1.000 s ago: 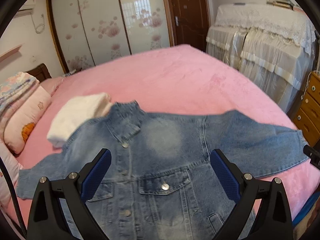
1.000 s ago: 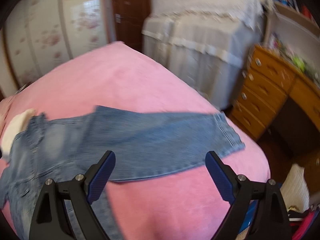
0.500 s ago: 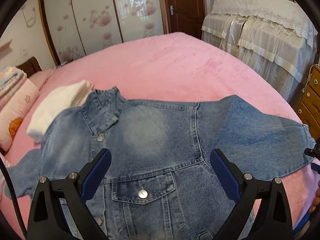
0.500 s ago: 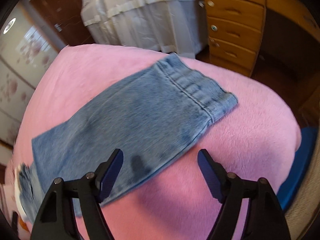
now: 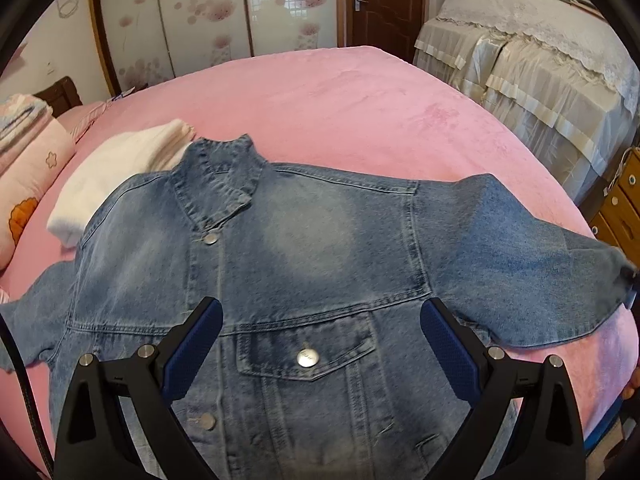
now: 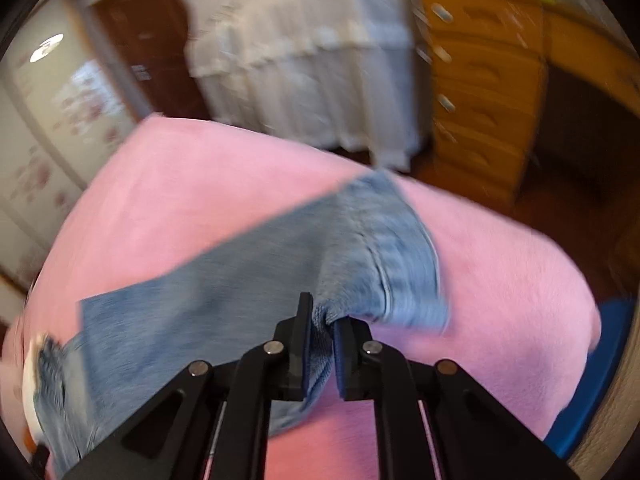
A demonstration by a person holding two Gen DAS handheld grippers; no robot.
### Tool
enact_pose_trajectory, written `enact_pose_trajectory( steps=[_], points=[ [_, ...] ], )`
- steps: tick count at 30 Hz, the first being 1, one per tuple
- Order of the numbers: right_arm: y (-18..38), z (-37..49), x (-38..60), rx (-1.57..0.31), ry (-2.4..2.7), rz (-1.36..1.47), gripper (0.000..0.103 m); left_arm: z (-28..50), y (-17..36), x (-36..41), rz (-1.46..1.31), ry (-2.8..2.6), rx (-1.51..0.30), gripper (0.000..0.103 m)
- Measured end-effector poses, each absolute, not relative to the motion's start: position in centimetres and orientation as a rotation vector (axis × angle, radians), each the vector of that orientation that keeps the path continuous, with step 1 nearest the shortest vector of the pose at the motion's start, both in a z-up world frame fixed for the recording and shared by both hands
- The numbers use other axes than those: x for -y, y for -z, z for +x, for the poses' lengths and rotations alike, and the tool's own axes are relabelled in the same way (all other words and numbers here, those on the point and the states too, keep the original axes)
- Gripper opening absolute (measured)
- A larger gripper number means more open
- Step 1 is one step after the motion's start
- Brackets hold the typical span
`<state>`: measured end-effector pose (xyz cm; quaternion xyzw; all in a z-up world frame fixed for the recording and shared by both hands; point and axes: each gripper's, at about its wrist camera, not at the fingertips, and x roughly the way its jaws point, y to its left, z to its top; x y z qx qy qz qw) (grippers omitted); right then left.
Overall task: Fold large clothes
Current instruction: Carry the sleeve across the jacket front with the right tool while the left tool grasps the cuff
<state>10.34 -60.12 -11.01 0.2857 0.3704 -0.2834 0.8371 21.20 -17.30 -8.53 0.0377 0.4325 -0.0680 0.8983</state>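
Note:
A blue denim jacket [image 5: 312,248] lies buttoned and face up on the pink bed [image 5: 340,100], sleeves spread to both sides. My left gripper [image 5: 320,320] is open and empty, held above the chest pocket. In the right wrist view, my right gripper [image 6: 322,316] is shut on the lower edge of the jacket's right sleeve [image 6: 280,264] near the cuff, and the cloth bunches up between the pads. The sleeve end looks lifted in the left wrist view [image 5: 560,272].
A folded white garment [image 5: 120,168] lies by the collar. Pillows [image 5: 24,184] are at the far left. A lace-covered piece of furniture [image 5: 540,60] and a wooden dresser [image 6: 480,92] stand to the right of the bed. A wardrobe and door are behind.
My right gripper has closed on the sleeve near the cuff, which it hovered over open before. My left gripper has moved closer over the jacket's chest and stays open.

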Motion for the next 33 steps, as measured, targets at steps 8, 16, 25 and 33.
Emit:
enact_pose_trajectory(
  steps=[8, 16, 25, 33],
  points=[
    [2.9, 16.3, 43.6, -0.677, 0.218, 0.250, 0.008, 21.6, 8.6, 11.1, -0.023, 0.094, -0.904, 0.099],
    [9.6, 19.8, 26.2, -0.803, -0.040, -0.143, 0.015, 23.2, 12.8, 5.9, -0.110, 0.103, -1.011, 0.099],
    [14.4, 15.5, 24.4, -0.905, -0.085, -0.222, 0.047, 24.7, 15.8, 6.4, -0.221, 0.307, -1.102, 0.091],
    [12.5, 11.7, 28.9, -0.895, -0.038, -0.035, 0.048, 27.0, 19.3, 9.9, -0.360, 0.468, -1.238, 0.061]
  ],
)
